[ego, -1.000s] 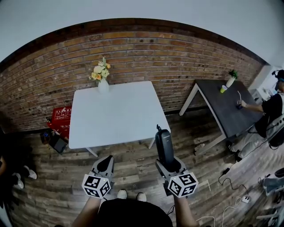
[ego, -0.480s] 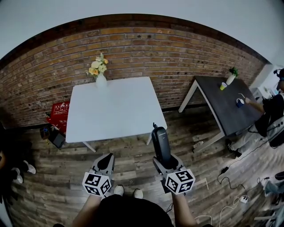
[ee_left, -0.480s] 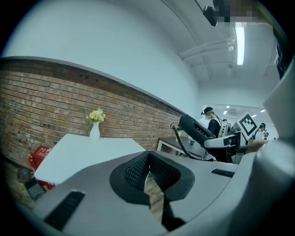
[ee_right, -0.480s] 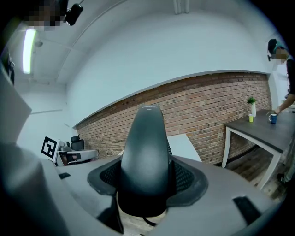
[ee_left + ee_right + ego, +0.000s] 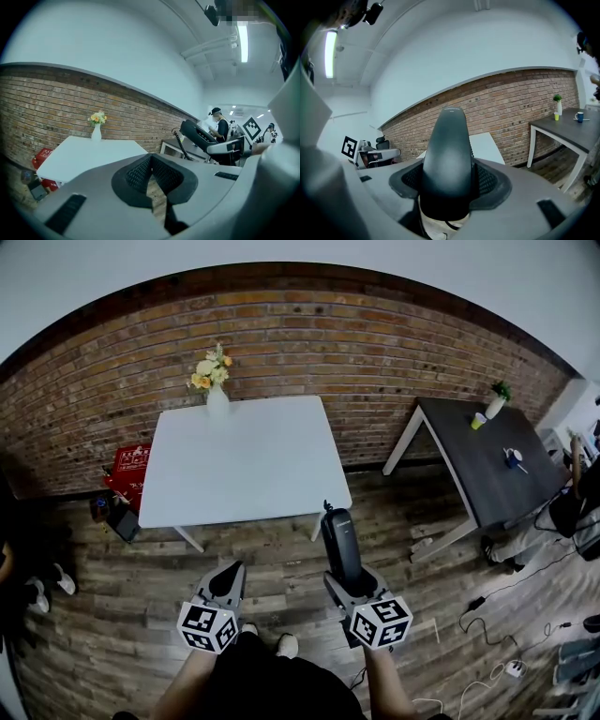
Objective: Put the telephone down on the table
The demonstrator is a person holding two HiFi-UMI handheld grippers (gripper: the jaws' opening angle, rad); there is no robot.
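The black telephone handset (image 5: 339,538) stands upright in my right gripper (image 5: 350,585), which is shut on its lower end, over the wooden floor just short of the white table's (image 5: 244,465) near right corner. In the right gripper view the handset (image 5: 449,140) fills the middle, with the pads pressed on both its sides. My left gripper (image 5: 231,570) hangs beside it, to the left, with its jaws shut and nothing between them (image 5: 151,157). From the left gripper view the handset (image 5: 197,133) shows off to the right.
A white vase of flowers (image 5: 217,395) stands at the white table's far edge against the brick wall. A dark table (image 5: 487,460) with cups and a small plant is at the right. A red box (image 5: 129,486) sits left of the table; cables (image 5: 506,662) lie at the lower right.
The right gripper and the telephone have shifted slightly left and towards the table. The left gripper has held its place, and both grips are unchanged.
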